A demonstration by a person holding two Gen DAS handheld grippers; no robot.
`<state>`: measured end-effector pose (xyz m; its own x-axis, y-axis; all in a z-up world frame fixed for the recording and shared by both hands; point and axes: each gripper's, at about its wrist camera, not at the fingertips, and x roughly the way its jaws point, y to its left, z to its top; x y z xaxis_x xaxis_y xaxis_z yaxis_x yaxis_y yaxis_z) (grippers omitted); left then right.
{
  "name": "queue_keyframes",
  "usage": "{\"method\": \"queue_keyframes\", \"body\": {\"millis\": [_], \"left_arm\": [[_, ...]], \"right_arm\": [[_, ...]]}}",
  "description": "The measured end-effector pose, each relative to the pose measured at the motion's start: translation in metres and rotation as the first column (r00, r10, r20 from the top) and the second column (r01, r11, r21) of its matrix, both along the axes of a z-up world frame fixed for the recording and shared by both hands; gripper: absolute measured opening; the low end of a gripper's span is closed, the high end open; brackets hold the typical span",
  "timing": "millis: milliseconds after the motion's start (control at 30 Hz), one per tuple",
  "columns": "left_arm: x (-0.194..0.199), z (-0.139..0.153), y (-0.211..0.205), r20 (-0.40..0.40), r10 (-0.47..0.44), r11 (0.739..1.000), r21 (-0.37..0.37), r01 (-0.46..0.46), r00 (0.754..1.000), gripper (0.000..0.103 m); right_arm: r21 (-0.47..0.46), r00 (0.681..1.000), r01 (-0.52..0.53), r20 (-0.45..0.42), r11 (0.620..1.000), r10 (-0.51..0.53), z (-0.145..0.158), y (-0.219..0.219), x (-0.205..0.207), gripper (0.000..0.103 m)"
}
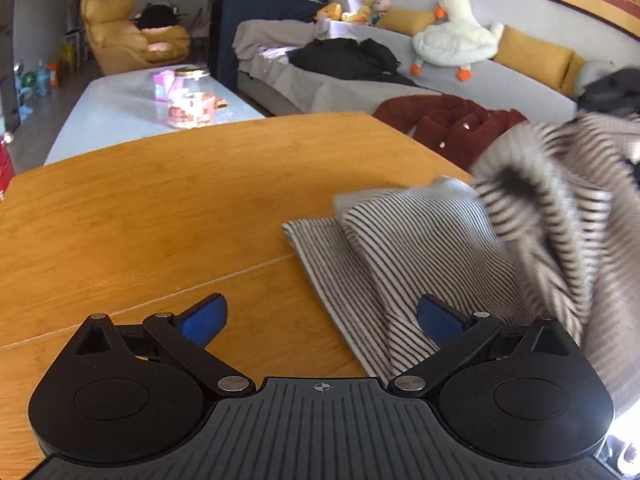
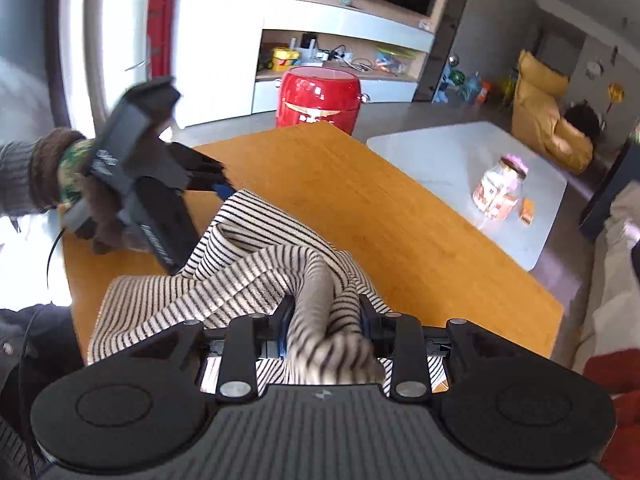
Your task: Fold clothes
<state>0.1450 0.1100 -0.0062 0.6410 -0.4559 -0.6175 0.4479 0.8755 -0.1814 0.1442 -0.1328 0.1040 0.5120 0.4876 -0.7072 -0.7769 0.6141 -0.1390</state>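
Observation:
A black-and-white striped garment (image 1: 412,248) lies partly on the wooden table (image 1: 160,208), its right part lifted and blurred. My left gripper (image 1: 322,318) is open and empty, its blue pads low over the table at the garment's near edge. In the right wrist view my right gripper (image 2: 325,322) is shut on a bunched fold of the striped garment (image 2: 256,272) and holds it above the table (image 2: 360,200). The left gripper (image 2: 218,182) shows there at the left, held by a gloved hand, its tips at the garment's far edge.
A white coffee table (image 1: 120,108) with a jar (image 1: 188,104) stands beyond the wooden table. A grey sofa (image 1: 460,84) holds a dark red coat (image 1: 448,124), black clothes and a plush goose. A red drum-shaped stool (image 2: 318,96) stands past the table's far corner.

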Motion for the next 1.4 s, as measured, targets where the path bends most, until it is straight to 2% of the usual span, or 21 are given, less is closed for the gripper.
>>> {"method": "queue_keyframes", "body": {"millis": [33, 67, 133, 200, 333, 400, 533, 600, 733, 833, 867, 900, 967, 1067, 1167, 1233, 1333, 1400], "left_arm": [[0.000, 0.006, 0.009, -0.001, 0.015, 0.999, -0.032, -0.015, 1.000, 0.103], [-0.002, 0.013, 0.016, 0.006, 0.027, 0.998, -0.055, -0.027, 1.000, 0.103], [-0.009, 0.027, 0.026, 0.032, 0.036, 0.996, -0.084, -0.033, 0.999, 0.103], [-0.018, 0.043, 0.024, 0.075, 0.000, 0.995, -0.096, 0.007, 0.997, 0.103], [-0.027, 0.062, -0.008, 0.143, -0.152, 0.981, -0.101, 0.168, 0.978, 0.103], [-0.023, 0.061, -0.034, 0.154, -0.218, 0.971, -0.068, 0.230, 0.964, 0.103], [-0.003, 0.049, -0.076, 0.135, -0.296, 0.953, -0.021, 0.302, 0.946, 0.103], [0.013, 0.042, -0.087, 0.094, -0.313, 0.948, -0.035, 0.318, 0.945, 0.103], [0.040, 0.028, -0.099, 0.065, -0.271, 0.962, 0.016, 0.271, 0.960, 0.103], [0.053, 0.016, -0.099, 0.021, -0.229, 0.972, 0.056, 0.228, 0.973, 0.103], [0.057, 0.011, -0.099, 0.003, -0.213, 0.974, 0.077, 0.212, 0.977, 0.103], [0.062, 0.007, -0.097, -0.023, -0.200, 0.977, 0.067, 0.201, 0.980, 0.103], [0.073, 0.004, -0.088, -0.093, -0.176, 0.984, -0.006, 0.177, 0.980, 0.103], [0.077, 0.004, -0.084, -0.114, -0.151, 0.989, -0.020, 0.150, 0.982, 0.103], [0.074, 0.004, -0.084, -0.110, -0.149, 0.989, -0.006, 0.149, 0.983, 0.103], [0.075, 0.002, -0.083, -0.126, -0.140, 0.990, -0.024, 0.138, 0.982, 0.103], [0.077, -0.002, -0.079, -0.162, -0.121, 0.992, -0.062, 0.112, 0.979, 0.103], [0.076, -0.003, -0.077, -0.175, -0.112, 0.992, -0.078, 0.100, 0.978, 0.103]], "right_arm": [[-0.003, 0.998, 0.062, -0.023, 0.998, -0.062, -0.017, -0.002, 0.019, 0.035], [0.010, 0.992, 0.117, -0.044, 0.993, -0.117, -0.030, -0.007, 0.035, 0.041], [0.094, 0.978, 0.202, -0.081, 0.975, -0.194, -0.043, -0.023, 0.053, 0.052], [0.162, 0.958, 0.281, -0.111, 0.946, -0.266, -0.046, -0.037, 0.059, 0.070], [0.213, 0.945, 0.328, -0.066, 0.920, -0.321, -0.044, -0.052, 0.040, 0.071], [0.227, 0.930, 0.362, -0.025, 0.904, -0.366, -0.043, -0.059, 0.027, 0.077], [0.236, 0.871, 0.466, 0.046, 0.853, -0.489, -0.044, -0.074, 0.012, 0.081], [0.206, 0.835, 0.522, 0.072, 0.828, -0.545, -0.053, -0.079, 0.011, 0.081], [0.131, 0.808, 0.569, 0.095, 0.812, -0.581, -0.082, -0.073, 0.015, 0.085], [0.153, 0.796, 0.582, 0.090, 0.799, -0.598, -0.086, -0.077, 0.009, 0.087], [0.167, 0.793, 0.589, 0.068, 0.790, -0.606, -0.086, -0.081, 0.009, 0.087], [0.182, 0.790, 0.595, 0.050, 0.783, -0.611, -0.086, -0.085, 0.008, 0.087], [0.219, 0.783, 0.605, 0.011, 0.766, -0.622, -0.082, -0.093, -0.001, 0.087], [0.280, 0.776, 0.617, -0.058, 0.736, -0.628, -0.072, -0.104, -0.019, 0.087], [0.354, 0.783, 0.619, -0.202, 0.701, -0.589, -0.065, -0.118, -0.048, 0.088], [0.381, 0.778, 0.628, -0.315, 0.678, -0.543, -0.068, -0.122, -0.065, 0.088], [0.387, 0.749, 0.648, -0.476, 0.656, -0.460, -0.085, -0.118, -0.083, 0.089], [0.408, 0.734, 0.653, -0.551, 0.638, -0.398, -0.097, -0.113, -0.088, 0.089]]}}
